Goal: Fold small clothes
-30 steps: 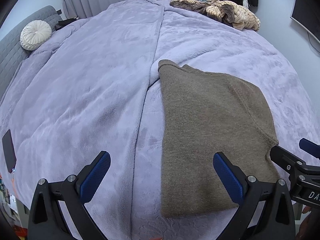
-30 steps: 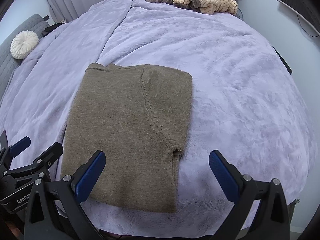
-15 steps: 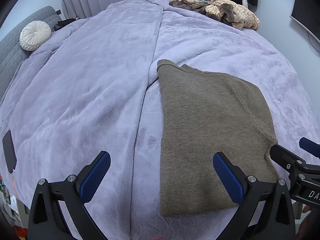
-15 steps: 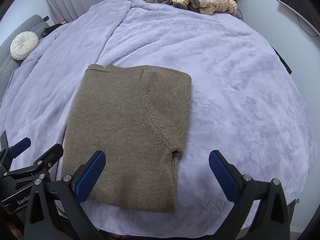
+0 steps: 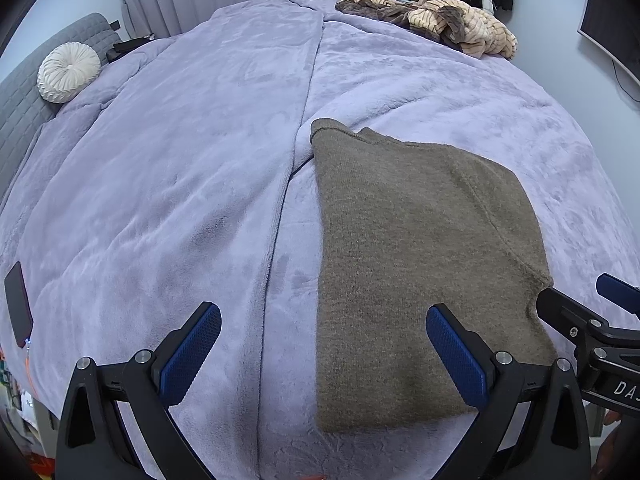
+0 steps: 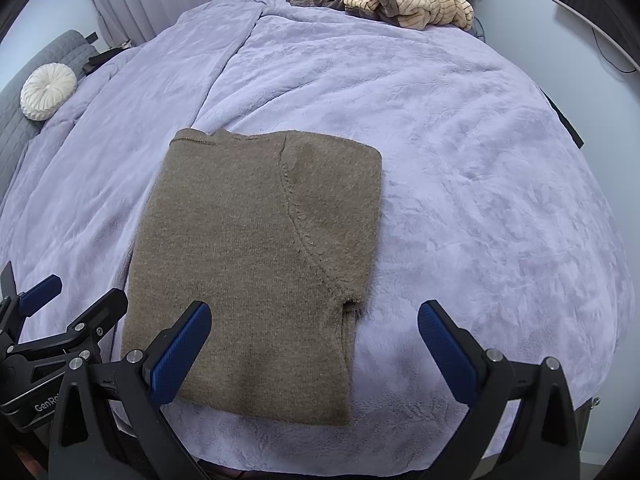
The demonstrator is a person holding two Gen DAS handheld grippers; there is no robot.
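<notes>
A brown knit sweater (image 5: 412,256) lies folded flat in a rectangle on the lilac blanket (image 5: 180,168), near the bed's front edge; it also shows in the right wrist view (image 6: 256,256). My left gripper (image 5: 322,348) is open and empty, held above the sweater's front left edge. My right gripper (image 6: 314,346) is open and empty, above the sweater's front right corner. Each gripper shows at the edge of the other's view. Neither touches the cloth.
A pile of tan and brown clothes (image 5: 432,20) lies at the bed's far end. A round white cushion (image 5: 68,72) rests at the far left by a grey headboard. A dark phone (image 5: 18,310) lies at the left edge.
Almost nothing has changed. Both grippers stay open and nearly still, and the sweater has not moved.
</notes>
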